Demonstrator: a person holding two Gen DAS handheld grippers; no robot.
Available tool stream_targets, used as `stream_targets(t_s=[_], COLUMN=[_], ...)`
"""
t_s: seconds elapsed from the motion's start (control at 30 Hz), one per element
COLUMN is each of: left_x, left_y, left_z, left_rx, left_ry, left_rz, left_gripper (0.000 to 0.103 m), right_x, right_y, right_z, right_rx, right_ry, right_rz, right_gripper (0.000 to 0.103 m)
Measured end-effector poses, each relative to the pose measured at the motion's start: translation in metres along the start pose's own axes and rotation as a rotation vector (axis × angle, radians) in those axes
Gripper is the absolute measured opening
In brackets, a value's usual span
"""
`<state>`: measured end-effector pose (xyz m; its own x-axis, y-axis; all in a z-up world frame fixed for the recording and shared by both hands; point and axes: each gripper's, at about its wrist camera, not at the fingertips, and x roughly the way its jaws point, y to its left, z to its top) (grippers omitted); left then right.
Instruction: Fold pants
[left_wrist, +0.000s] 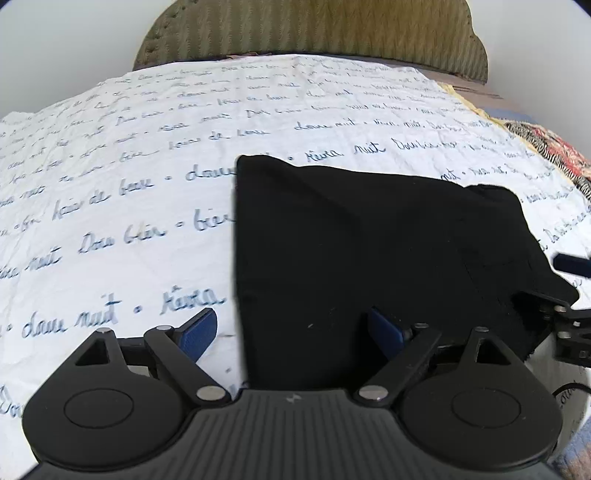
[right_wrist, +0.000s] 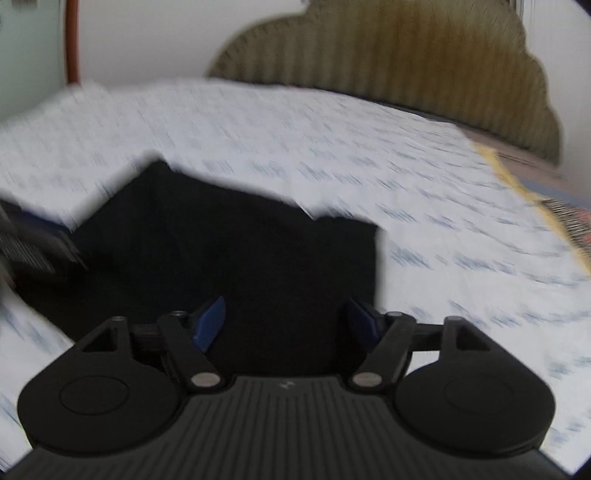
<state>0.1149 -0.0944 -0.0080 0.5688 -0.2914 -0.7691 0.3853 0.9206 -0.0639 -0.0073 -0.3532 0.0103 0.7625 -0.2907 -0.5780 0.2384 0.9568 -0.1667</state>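
The black pants (left_wrist: 369, 240) lie folded into a compact rectangle on a white bedspread (left_wrist: 129, 166) printed with blue script. My left gripper (left_wrist: 291, 332) is open over the pants' near left edge, holding nothing. My right gripper (right_wrist: 286, 325) is open over the pants (right_wrist: 221, 251) near their right edge, holding nothing. The right gripper also shows at the right edge of the left wrist view (left_wrist: 570, 295). The left gripper shows at the left edge of the right wrist view (right_wrist: 33, 247). The right wrist view is motion-blurred.
An olive ribbed headboard (left_wrist: 314, 29) stands at the far end of the bed against a white wall. A patterned quilt (left_wrist: 546, 147) shows past the bedspread's right edge. A reddish-brown frame (right_wrist: 72, 40) stands at the far left in the right wrist view.
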Motion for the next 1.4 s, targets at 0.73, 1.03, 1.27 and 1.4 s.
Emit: stream_targets(t_s=[0.73,1.03,1.27,1.4], left_x=[-0.015,-0.013,-0.02,-0.018], left_y=[-0.081,-0.084,-0.1,-0.114], left_z=[-0.004,-0.003,0.011,0.011], left_rx=[0.231,0.218,0.225,0.25], left_ry=[-0.098,-0.095,-0.124,-0.122], left_rz=[0.04,0.046,-0.003,-0.029], left_gripper=[0.089,0.089,0.089,0.089], right_x=[-0.034,-0.026,-0.052,-0.057], right_y=[-0.012,-0.041,-0.036,-0.034], right_z=[-0.039,-0.045,-0.037,-0.031], right_rx=[0.179,0.365,0.276,0.226], right_ry=[-0.164,-0.13,-0.204,-0.199], right_rz=[0.03,0.151,0.076,0.029], right_gripper=[0.04,0.025,0.005,0.005])
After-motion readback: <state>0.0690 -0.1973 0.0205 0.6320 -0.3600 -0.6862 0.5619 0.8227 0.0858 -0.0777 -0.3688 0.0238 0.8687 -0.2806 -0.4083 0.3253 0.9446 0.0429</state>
